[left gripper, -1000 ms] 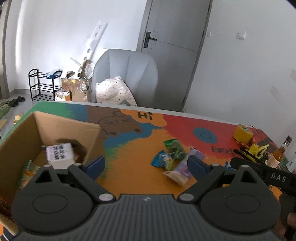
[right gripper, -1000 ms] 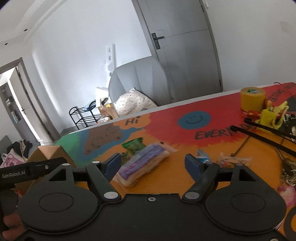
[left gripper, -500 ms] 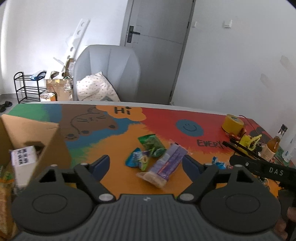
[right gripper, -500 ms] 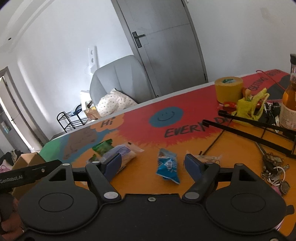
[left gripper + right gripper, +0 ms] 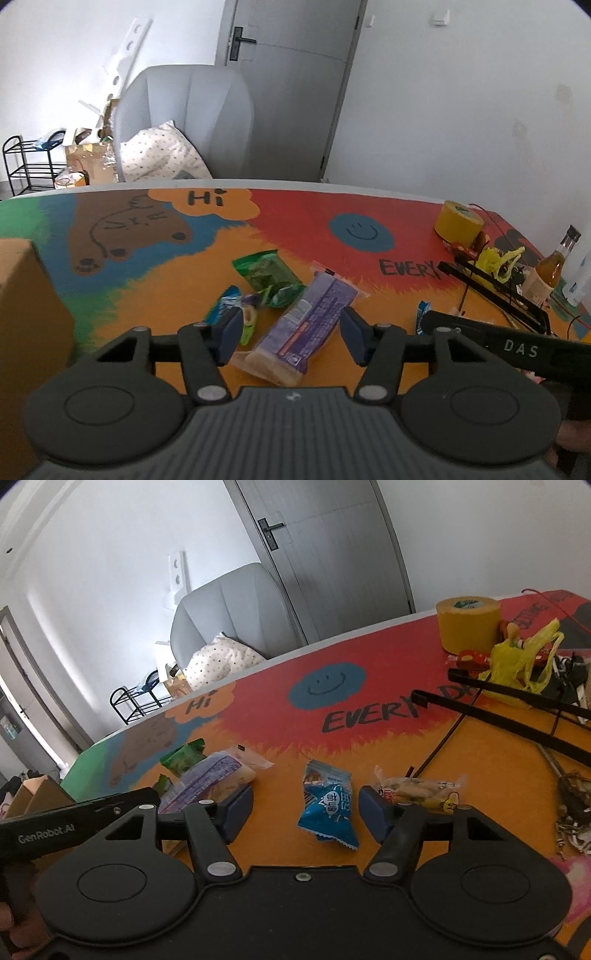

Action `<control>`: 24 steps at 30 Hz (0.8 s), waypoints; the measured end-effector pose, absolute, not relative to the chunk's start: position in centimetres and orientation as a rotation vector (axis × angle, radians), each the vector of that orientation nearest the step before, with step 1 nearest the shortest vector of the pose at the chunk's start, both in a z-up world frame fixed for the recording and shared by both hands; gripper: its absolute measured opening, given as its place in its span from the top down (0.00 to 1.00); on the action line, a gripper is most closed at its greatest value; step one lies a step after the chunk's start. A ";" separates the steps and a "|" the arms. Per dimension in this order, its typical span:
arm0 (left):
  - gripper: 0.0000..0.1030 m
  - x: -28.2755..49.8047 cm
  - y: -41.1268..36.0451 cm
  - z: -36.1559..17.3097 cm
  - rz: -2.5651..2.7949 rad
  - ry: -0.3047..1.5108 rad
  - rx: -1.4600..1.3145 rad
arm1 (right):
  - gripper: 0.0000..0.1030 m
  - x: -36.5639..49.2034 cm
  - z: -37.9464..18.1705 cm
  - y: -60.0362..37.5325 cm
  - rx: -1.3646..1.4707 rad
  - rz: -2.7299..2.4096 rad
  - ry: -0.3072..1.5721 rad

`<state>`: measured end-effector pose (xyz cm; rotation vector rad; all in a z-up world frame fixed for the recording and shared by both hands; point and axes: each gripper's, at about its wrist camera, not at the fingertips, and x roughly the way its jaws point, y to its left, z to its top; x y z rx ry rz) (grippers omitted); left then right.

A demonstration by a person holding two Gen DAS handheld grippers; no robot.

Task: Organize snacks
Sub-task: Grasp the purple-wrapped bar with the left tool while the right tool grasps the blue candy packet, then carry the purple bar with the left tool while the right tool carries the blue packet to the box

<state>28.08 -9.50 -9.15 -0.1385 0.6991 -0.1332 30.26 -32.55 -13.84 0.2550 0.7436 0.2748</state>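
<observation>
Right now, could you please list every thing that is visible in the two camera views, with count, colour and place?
purple snack pack: 1, purple and clear, between the left gripper's jaws, not yet pressed
green snack bag: 1, green, beyond the purple pack
blue-green packet: 1, by the left gripper's left finger
blue packet: 1, blue, between the right gripper's jaws, untouched
clear snack packet: 1, yellowish, right of the blue packet
cardboard box: 1, brown, table's left edge
tape roll: 1, yellow, far right
yellow bag: 1, beside the tape
bottle: 1, amber, right edge
table: 1, multicoloured
armchair: 1, grey, behind the table
left gripper: black, jaws closing
right gripper: black, jaws closing
</observation>
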 end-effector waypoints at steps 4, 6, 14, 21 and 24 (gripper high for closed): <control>0.48 29.0 -9.8 -10.2 -0.143 0.725 -0.146 | 0.40 30.8 -14.6 -32.6 0.263 0.271 0.761; 0.49 29.4 -10.0 -10.6 -0.154 0.735 -0.145 | 0.40 30.9 -14.9 -32.5 0.263 0.272 0.769; 0.49 30.9 -10.7 -12.6 -0.166 0.787 -0.141 | 0.51 31.1 -15.2 -31.8 0.226 0.263 0.762; 0.63 30.7 -11.3 -12.9 -0.168 0.797 -0.110 | 0.72 30.8 -15.3 -32.5 0.248 0.252 0.762; 0.68 30.5 -11.4 -12.7 -0.171 0.803 -0.106 | 0.72 30.3 -15.0 -32.4 0.255 0.258 0.750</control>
